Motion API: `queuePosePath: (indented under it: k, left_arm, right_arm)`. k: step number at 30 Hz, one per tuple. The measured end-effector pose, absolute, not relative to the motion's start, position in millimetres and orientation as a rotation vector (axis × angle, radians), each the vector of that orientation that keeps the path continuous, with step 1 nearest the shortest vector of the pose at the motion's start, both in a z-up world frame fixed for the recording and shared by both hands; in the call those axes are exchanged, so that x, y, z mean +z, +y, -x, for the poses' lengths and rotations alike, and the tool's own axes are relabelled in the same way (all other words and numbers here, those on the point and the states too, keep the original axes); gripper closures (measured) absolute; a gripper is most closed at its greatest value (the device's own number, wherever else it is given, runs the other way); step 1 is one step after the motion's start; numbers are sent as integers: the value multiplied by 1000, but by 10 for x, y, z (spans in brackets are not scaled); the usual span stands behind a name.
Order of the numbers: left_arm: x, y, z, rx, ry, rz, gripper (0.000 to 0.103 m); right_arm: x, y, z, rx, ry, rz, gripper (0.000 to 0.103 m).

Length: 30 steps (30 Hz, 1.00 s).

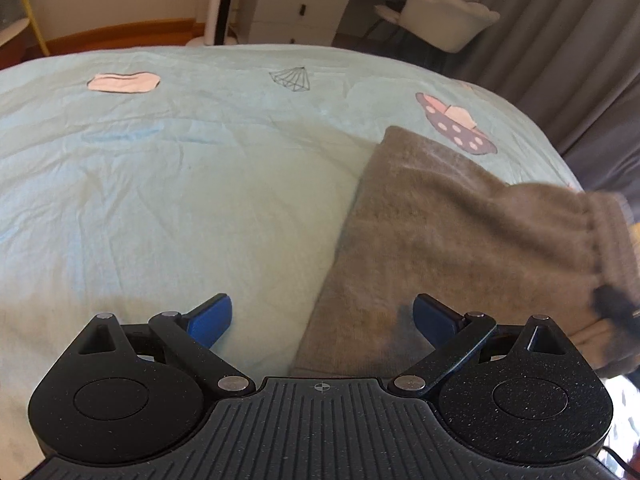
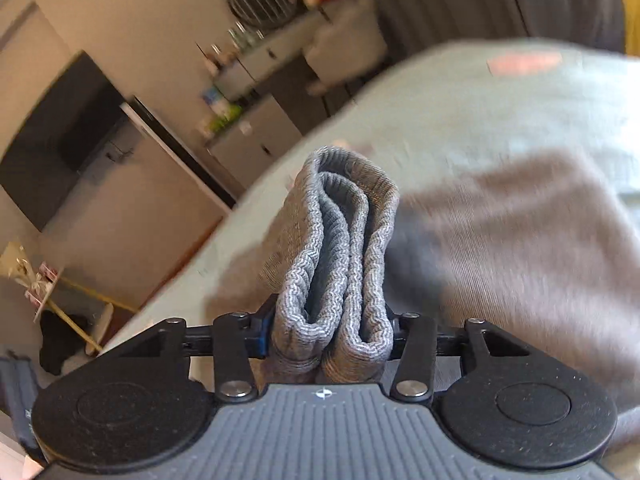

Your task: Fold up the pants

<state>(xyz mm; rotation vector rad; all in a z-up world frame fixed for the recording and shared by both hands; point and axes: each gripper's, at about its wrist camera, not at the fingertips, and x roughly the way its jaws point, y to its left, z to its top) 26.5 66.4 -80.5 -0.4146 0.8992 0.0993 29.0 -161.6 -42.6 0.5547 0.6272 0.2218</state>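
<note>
The grey pants (image 1: 440, 240) lie folded lengthwise on the pale blue bedspread (image 1: 160, 180), running from the lower middle up to the right. My left gripper (image 1: 322, 316) hovers over their near left edge, open, its blue pads (image 1: 212, 320) wide apart with nothing between them. In the right wrist view my right gripper (image 2: 330, 332) is shut on the bunched ribbed band (image 2: 340, 248) of the pants, which stands up in folds between the jaws. The rest of the pants (image 2: 520, 240) trails off to the right, blurred.
White drawer units (image 1: 300, 4) and a white chair (image 1: 448, 20) stand beyond the bed's far edge, with grey curtains (image 1: 580, 40) at the right. The bedspread carries printed patches (image 1: 456, 124). A dark screen (image 2: 60, 140) hangs on the wall in the right wrist view.
</note>
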Motion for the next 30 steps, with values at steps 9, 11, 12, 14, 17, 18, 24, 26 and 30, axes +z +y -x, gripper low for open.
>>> queuePosePath:
  k: [9,11,12,14,17,18,24,26,30]
  left_arm:
    - [-772,632,-223,16,881,410,3]
    - [-753,567,-220,-54,884,387,3]
    - [-743,531,-217,-94,885,371,3]
    - [-721,440,-203,-170,892,334,3]
    - [-720,338,-202,-188,906,271,3]
    - [-728,318,-213,-188,917,260,3]
    - [-810,313,-327,-180,972,261,3]
    - [-813,283,-340,-177,969,242,3]
    - [-778,120,-295,-199,965,168,3]
  right_arm:
    - [34,-2029,36,114,429,-549,58]
    - [24,-2167,92,74,431,-583,58]
    - [7,-2220,108,62,434,-599,58]
    - [-20,-2287,104,44,453,-601,58]
    - [-150,-2412,130,24,480,-616,55]
    - [-212,-2454,130,1,496,-616,53]
    - [-443,-2576,438,-194,543,-528,32]
    - [-483,-2695,544,-155,551,-596,28]
    - [-621,-2850,641,-60,599,-758,28]
